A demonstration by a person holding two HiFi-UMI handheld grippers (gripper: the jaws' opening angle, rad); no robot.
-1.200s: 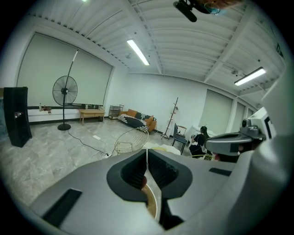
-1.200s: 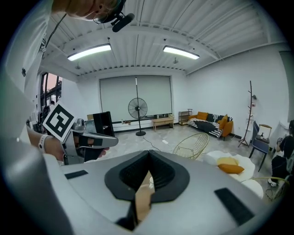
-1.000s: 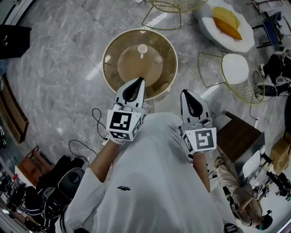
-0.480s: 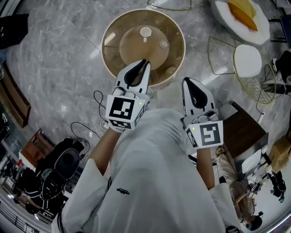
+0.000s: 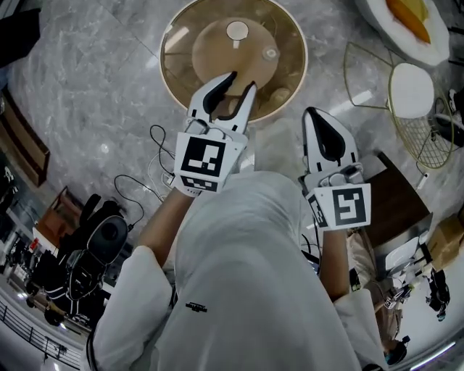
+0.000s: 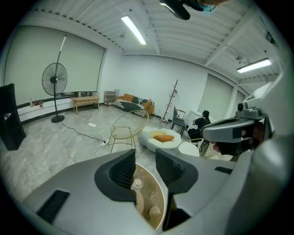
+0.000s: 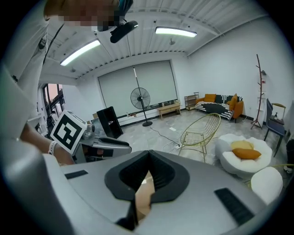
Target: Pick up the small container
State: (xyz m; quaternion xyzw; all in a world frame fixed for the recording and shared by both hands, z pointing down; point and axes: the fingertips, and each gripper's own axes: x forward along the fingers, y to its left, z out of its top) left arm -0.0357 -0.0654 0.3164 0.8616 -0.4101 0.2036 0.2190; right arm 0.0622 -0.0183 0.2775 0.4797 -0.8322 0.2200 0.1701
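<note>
A round glass-topped table with a gold rim stands on the marble floor ahead. On it are a white-lidded small container, a second small pale one and a third near the rim. My left gripper hangs over the table's near side, its jaws opening with nothing between them. In the left gripper view two containers show through the gap, well beyond the tips. My right gripper is shut and empty, just off the table's right edge; its jaws meet in the right gripper view.
A gold wire chair with a white cushion and a white beanbag with an orange pillow stand to the right. Cables lie on the floor to the left. A dark wooden table is at the lower right, black bags at the lower left.
The person has stepped closer to the round table, so both grippers now reach further over or beside it. The left gripper's jaws have parted; the right stays shut.
</note>
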